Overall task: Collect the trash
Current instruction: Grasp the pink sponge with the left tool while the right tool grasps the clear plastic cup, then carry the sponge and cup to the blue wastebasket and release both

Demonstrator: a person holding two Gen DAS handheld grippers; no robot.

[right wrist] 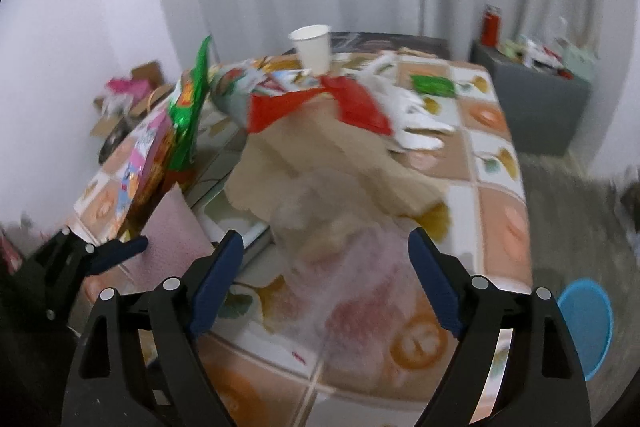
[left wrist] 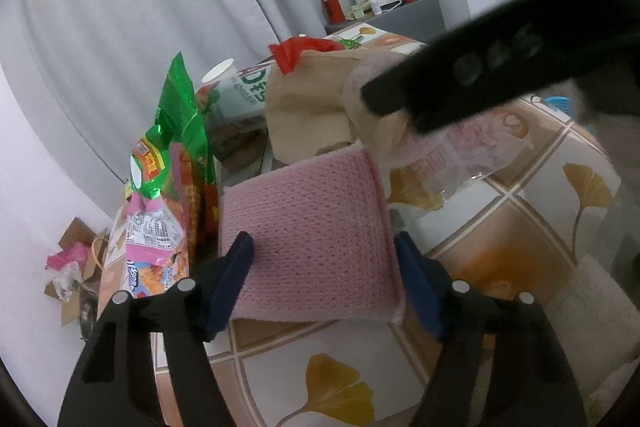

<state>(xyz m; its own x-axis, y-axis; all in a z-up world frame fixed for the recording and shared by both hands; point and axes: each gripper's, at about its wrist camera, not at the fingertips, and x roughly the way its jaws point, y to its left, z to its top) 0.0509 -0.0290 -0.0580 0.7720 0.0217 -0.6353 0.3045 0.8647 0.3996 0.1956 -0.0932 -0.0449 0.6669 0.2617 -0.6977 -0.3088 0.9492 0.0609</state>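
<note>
Left wrist view gives me the surface (left wrist: 520,223) first, a tiled cloth printed with ginkgo leaves, littered with trash. On it, furthest in, lies a crumpled brown paper bag (left wrist: 308,107) with a red wrapper (left wrist: 296,51) at its top edge. To the left, a green snack bag (left wrist: 182,131) stands upright, and a pink snack packet (left wrist: 154,251) leans beside it. A clear plastic wrapper (left wrist: 468,155) with pink print lies right of the paper bag.

Nearest to me is a pink sponge cloth (left wrist: 312,235). My left tool (left wrist: 324,269) straddles it: the pad (left wrist: 230,279) on one side touches its edge, while the other pad sits just beside the opposite edge, so I judge the tool unclenched around the cloth, not yet squeezing it. A dark bar of my right tool (left wrist: 472,75) crosses the upper right.

Right wrist view is blurred. My right tool (right wrist: 324,283) is released, fingers spread wide above the clear plastic wrapper (right wrist: 352,267), which lies between them on the surface without contact that I can make out. A white paper cup (right wrist: 312,47) stands at the far end. A blue basket (right wrist: 588,323) sits off the surface's right edge.
</note>
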